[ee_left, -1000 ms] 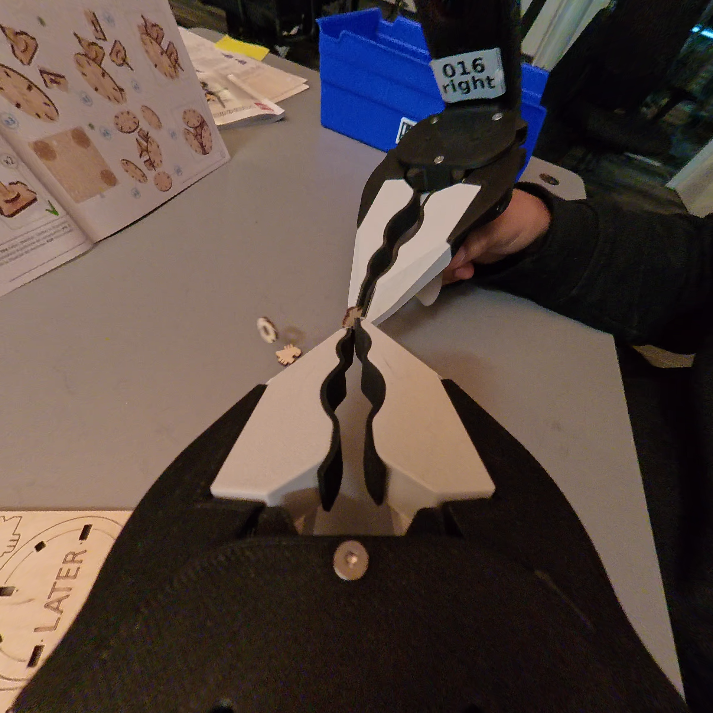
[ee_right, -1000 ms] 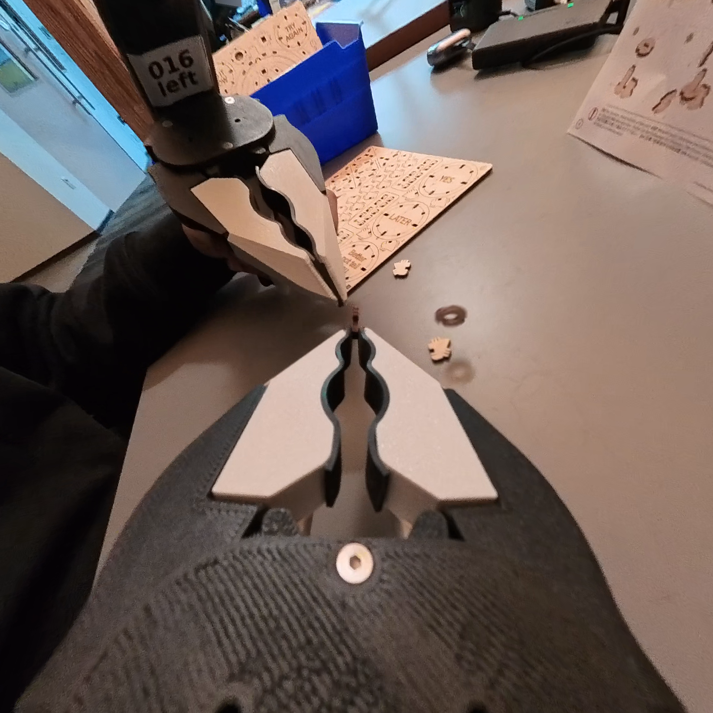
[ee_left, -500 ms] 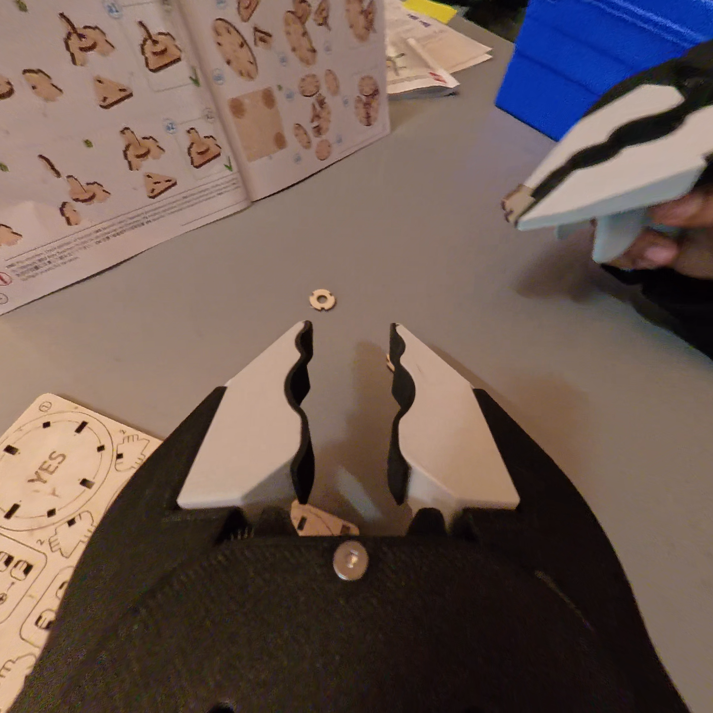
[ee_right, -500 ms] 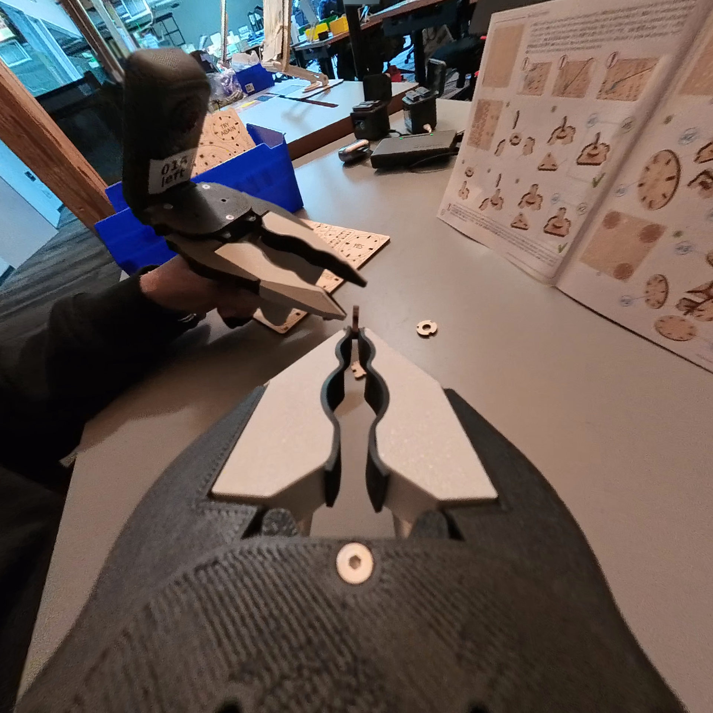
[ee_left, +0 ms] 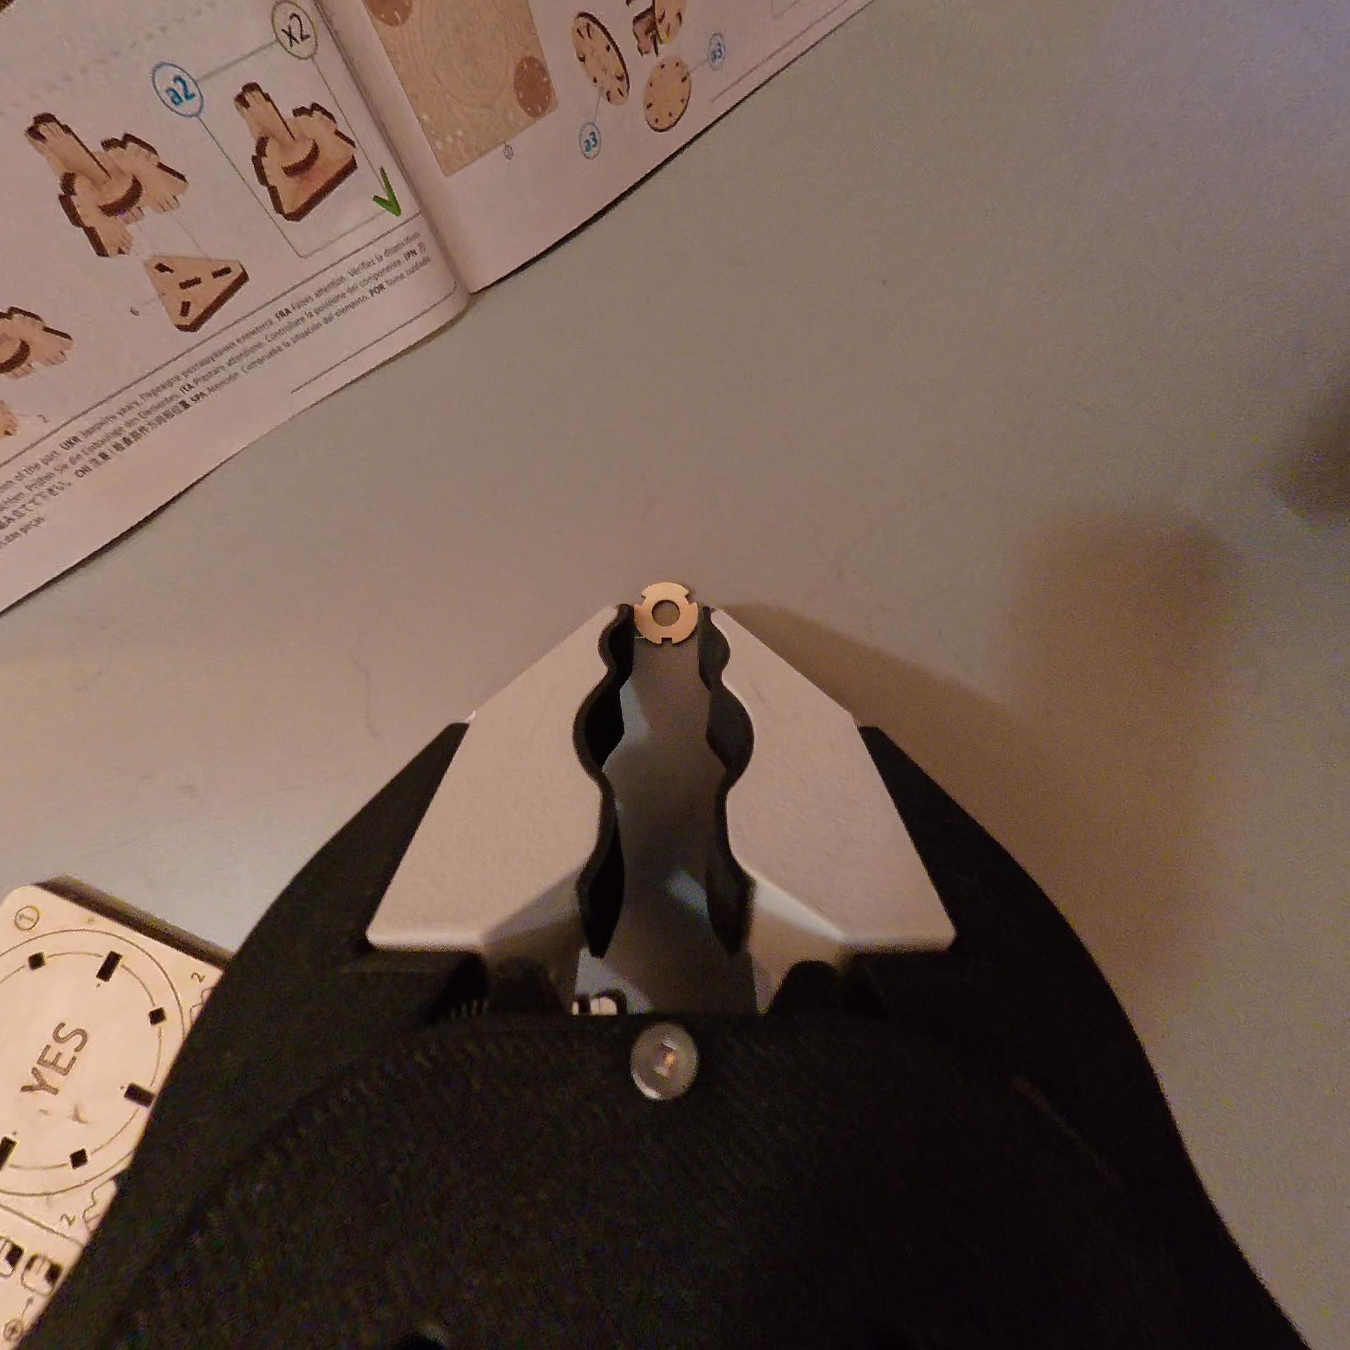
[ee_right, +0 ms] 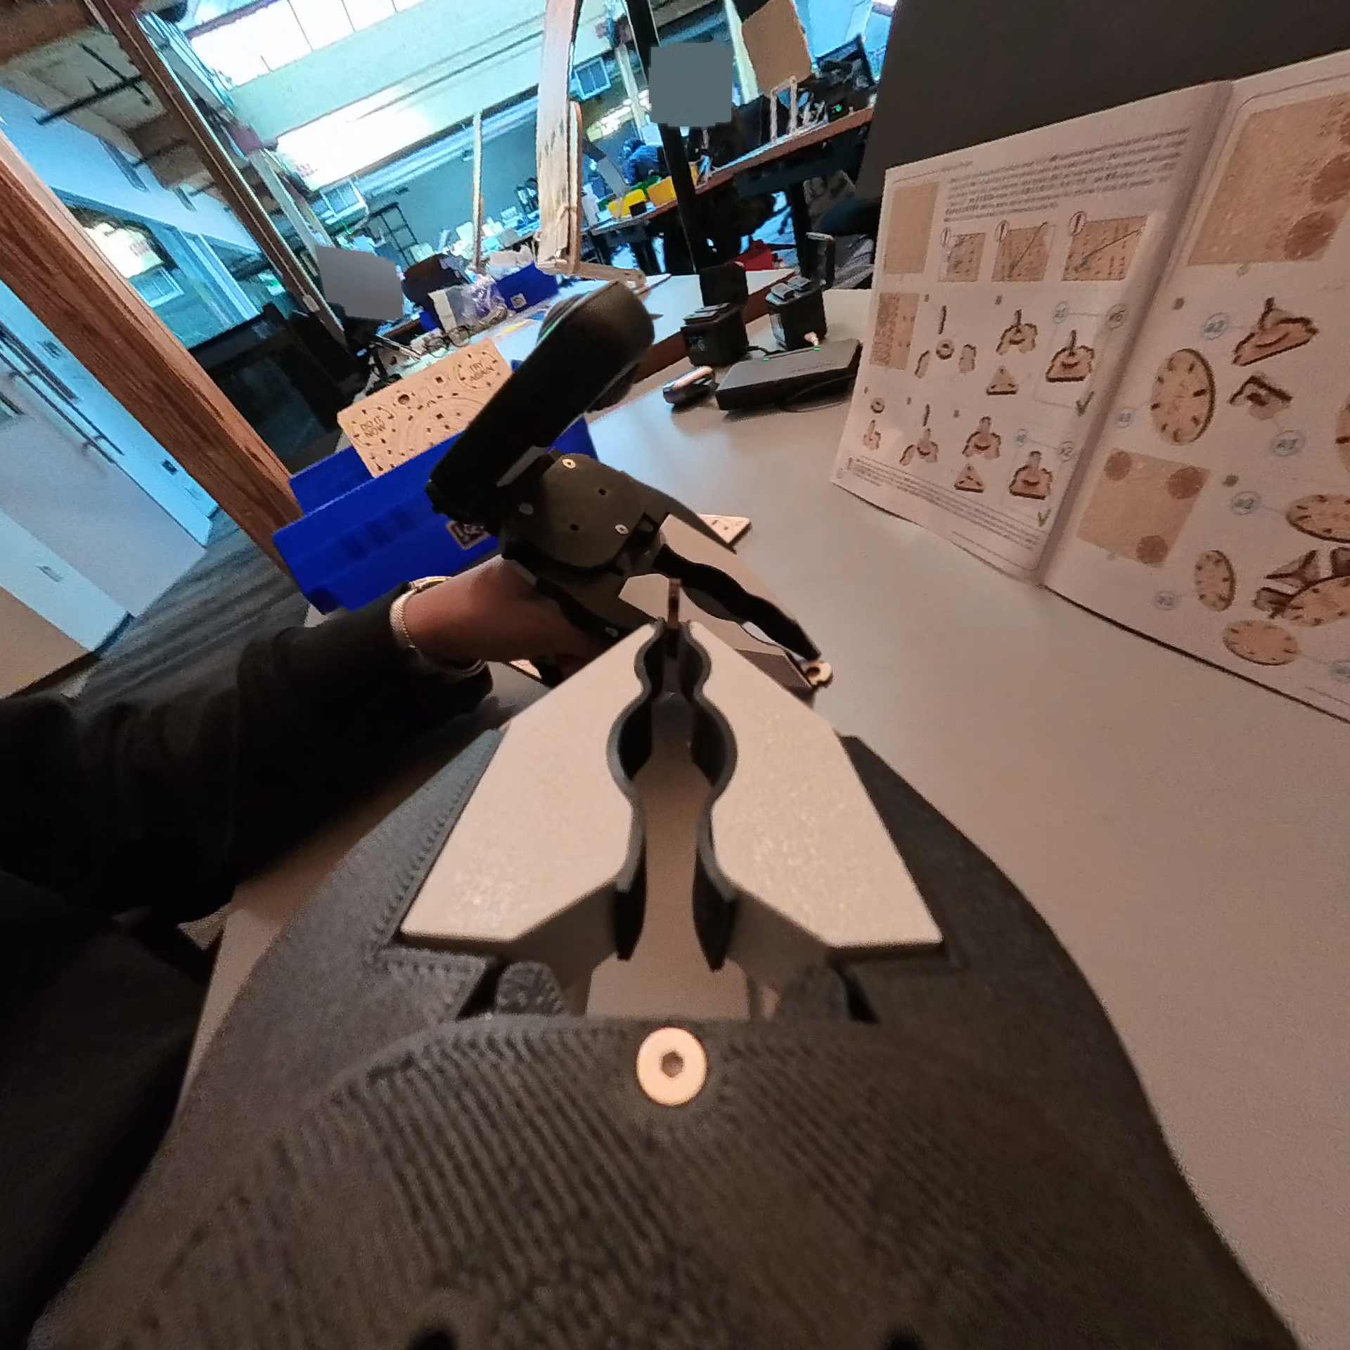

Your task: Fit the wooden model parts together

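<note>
In the left wrist view my left gripper (ee_left: pixel 663 621) is down at the grey table (ee_left: pixel 950 365). Its fingertips are closed on a small notched wooden ring (ee_left: pixel 663 614), one pad against each side. The right wrist view shows the same: the left gripper (ee_right: pixel 807 661), held by a hand (ee_right: pixel 475 621), has the ring (ee_right: pixel 817 668) at its tips at table level. My right gripper (ee_right: pixel 672 632) is shut on a thin dark wooden peg (ee_right: pixel 673 603) that sticks up from its tips, held above the table near the left gripper.
An open instruction booklet (ee_left: pixel 219 182) lies at the far side of the table, and it stands to the right in the right wrist view (ee_right: pixel 1096 365). A wooden sheet of cut parts (ee_left: pixel 66 1023) lies near left. A blue bin (ee_right: pixel 380 526) and black devices (ee_right: pixel 789 372) stand farther back. Tip to tip, the grippers are about 15 centimeters apart.
My left gripper left the right gripper's peg, opened, dropped to the table and closed on the wooden ring. My right gripper stayed shut on the peg.
</note>
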A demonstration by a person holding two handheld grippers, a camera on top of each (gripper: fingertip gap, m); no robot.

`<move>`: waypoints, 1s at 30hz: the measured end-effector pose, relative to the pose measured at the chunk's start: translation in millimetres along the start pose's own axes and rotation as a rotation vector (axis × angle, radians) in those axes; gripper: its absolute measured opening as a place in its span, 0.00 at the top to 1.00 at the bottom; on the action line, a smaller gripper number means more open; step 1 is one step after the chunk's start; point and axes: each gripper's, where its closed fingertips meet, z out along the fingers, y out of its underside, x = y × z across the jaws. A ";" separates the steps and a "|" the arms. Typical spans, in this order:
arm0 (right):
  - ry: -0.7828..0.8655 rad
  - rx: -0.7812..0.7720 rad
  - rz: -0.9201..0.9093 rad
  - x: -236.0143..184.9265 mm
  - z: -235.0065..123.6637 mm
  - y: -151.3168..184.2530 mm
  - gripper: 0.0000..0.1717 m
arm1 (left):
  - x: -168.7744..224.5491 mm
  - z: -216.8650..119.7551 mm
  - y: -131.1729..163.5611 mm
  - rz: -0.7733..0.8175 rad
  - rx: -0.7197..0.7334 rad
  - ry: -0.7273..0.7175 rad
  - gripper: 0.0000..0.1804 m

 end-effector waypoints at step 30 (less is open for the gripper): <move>0.002 -0.218 -0.207 -1.7 3.3 52.1 1.00 | 93.1 -61.9 -22.5 -0.029 0.285 0.492 0.91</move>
